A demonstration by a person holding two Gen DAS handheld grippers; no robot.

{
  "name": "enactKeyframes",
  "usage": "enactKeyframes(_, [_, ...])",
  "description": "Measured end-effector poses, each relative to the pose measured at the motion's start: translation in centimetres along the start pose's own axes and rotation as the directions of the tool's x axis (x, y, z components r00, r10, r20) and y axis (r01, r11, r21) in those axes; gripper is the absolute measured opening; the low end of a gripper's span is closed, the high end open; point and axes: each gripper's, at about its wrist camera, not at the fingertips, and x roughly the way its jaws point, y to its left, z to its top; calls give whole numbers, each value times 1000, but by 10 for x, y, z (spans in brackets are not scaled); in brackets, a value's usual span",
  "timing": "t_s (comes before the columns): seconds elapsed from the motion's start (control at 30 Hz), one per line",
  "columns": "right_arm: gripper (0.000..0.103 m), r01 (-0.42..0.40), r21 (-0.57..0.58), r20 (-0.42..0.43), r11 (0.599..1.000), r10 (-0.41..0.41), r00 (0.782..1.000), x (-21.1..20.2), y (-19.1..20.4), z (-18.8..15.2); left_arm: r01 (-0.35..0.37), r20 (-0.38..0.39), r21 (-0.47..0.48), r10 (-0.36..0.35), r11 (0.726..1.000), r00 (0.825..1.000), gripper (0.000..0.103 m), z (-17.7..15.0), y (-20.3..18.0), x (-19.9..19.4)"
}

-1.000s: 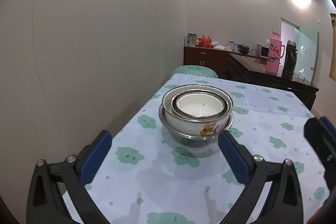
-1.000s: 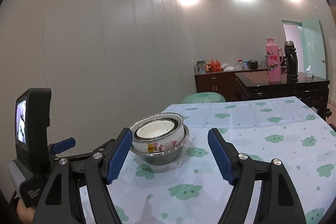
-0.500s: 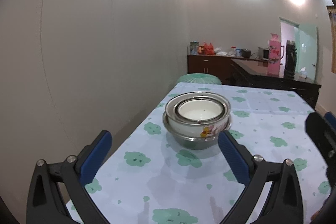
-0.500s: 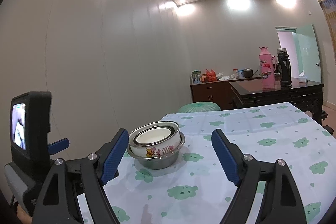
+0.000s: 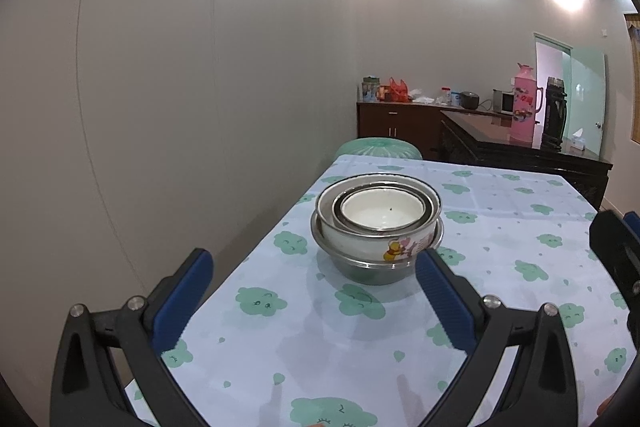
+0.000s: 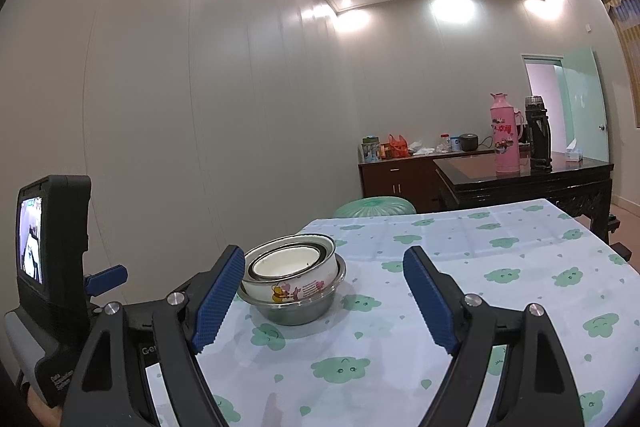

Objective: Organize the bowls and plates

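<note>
A nested stack of bowls (image 5: 377,227) stands on the table with the green-cloud cloth (image 5: 500,267): a steel bowl at the bottom, a white cartoon-printed bowl in it, smaller bowls inside. It also shows in the right wrist view (image 6: 293,279). My left gripper (image 5: 314,293) is open and empty, held back from the stack above the near table. My right gripper (image 6: 324,301) is open and empty, to the right of the left one; the stack sits just past its left finger (image 6: 218,295). The left gripper's body (image 6: 52,267) shows at the left of the right wrist view.
A pale wall runs along the table's left edge. A green stool (image 5: 378,149) stands at the far end. Behind it are a dark cabinet (image 5: 400,119) and a dark table (image 6: 524,175) with a pink flask (image 6: 505,139) and a black flask (image 6: 539,133).
Both grippers have drawn back and tilted upward, so the bowl stack sits lower and a little farther in both views. Both stay open. The bowls have not moved.
</note>
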Motion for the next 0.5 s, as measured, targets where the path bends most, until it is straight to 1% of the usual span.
enactKeyframes(0.17, [84, -8, 2, -13, 1000, 8, 1000, 3, 0, -1, 1, -4, -10, -1, 1000, 1000, 103, -1, 2, 2])
enactKeyframes(0.5, [84, -8, -4, -10, 1000, 8, 1000, 3, 1, 1, 4, -4, -13, -4, 1000, 1000, 103, -1, 3, 3])
